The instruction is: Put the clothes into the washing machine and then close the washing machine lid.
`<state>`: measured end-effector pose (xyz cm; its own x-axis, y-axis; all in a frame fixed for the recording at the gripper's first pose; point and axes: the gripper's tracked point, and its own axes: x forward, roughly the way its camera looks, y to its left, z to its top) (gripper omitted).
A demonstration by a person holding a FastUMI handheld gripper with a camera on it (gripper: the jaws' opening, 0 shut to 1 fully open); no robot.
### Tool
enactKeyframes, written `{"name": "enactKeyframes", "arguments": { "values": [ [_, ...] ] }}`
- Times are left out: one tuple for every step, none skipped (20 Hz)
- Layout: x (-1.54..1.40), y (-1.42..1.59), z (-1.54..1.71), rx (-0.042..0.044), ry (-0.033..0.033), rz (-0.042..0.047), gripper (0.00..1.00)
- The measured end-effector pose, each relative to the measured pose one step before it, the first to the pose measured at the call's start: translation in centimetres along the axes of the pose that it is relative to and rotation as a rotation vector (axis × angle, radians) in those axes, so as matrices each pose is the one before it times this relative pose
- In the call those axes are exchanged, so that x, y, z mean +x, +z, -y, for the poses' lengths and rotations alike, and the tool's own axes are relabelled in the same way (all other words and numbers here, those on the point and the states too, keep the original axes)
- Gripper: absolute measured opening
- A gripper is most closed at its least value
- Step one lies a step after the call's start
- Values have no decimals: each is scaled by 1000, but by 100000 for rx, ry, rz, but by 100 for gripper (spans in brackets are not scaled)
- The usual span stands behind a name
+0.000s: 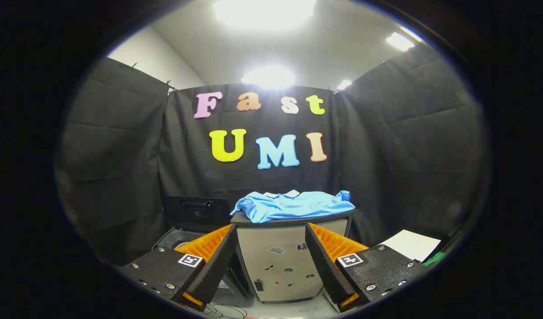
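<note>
A light blue shirt (293,204) lies spread on top of a grey cabinet (284,257), straight ahead of and beyond my fingers. To the cabinet's left stands the washing machine (176,237), its dark lid (196,212) raised upright against the wall and its drum opening partly hidden behind my left finger (209,248). My gripper (269,230) is open, with a wide gap between the fingers and nothing held; it is well short of the shirt.
A white sheet (411,244) lies on a surface to the right of the cabinet, with something green (434,258) beside it. Cables (225,310) trail on the floor below the cabinet. Black cloth walls enclose the booth on three sides.
</note>
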<state>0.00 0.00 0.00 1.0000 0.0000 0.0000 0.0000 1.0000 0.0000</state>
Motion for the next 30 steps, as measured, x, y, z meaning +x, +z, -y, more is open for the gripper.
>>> {"name": "enactKeyframes", "arguments": {
  "values": [
    [77,65,-30,-412,70,76,95],
    [118,34,-22,-525,20,-61,95],
    [60,46,-46,-176,98,-49,95],
    [65,-38,-97,308,310,-73,95],
    [88,57,-211,612,496,-3,95],
    [81,6,-197,467,548,161,95],
    [79,111,-121,26,413,294,94],
    [192,-28,-23,-319,193,25,95],
    [123,-1,-17,-198,175,-241,94],
    [43,31,-22,316,459,-48,95],
    [-9,175,-150,253,796,488,95],
    [7,96,3,-157,395,362,95],
    [85,-138,155,-326,-248,-148,95],
    [90,-158,245,-170,-468,-174,95],
    [59,-186,175,232,-197,-422,95],
    [-21,-143,-56,264,158,-384,95],
    [-8,35,33,-162,168,91,95],
    [112,-73,138,-55,-80,-213,95],
    [97,40,-60,378,249,-180,95],
    [-9,-58,-216,734,541,121,94],
    [74,73,-326,858,788,160,94],
    [133,-90,-347,983,748,16,94],
    [49,-54,-512,794,1292,-349,94],
    [116,-145,-382,-103,1017,-420,94],
    [-14,-27,-285,-1046,637,-236,94],
    [41,52,-165,-1336,328,41,94],
    [166,-64,-101,-685,265,-564,94],
    [101,-145,-43,-30,244,-272,94],
    [118,107,-24,346,-168,-206,94],
    [180,-169,25,227,-155,-413,94]
  ]
}}
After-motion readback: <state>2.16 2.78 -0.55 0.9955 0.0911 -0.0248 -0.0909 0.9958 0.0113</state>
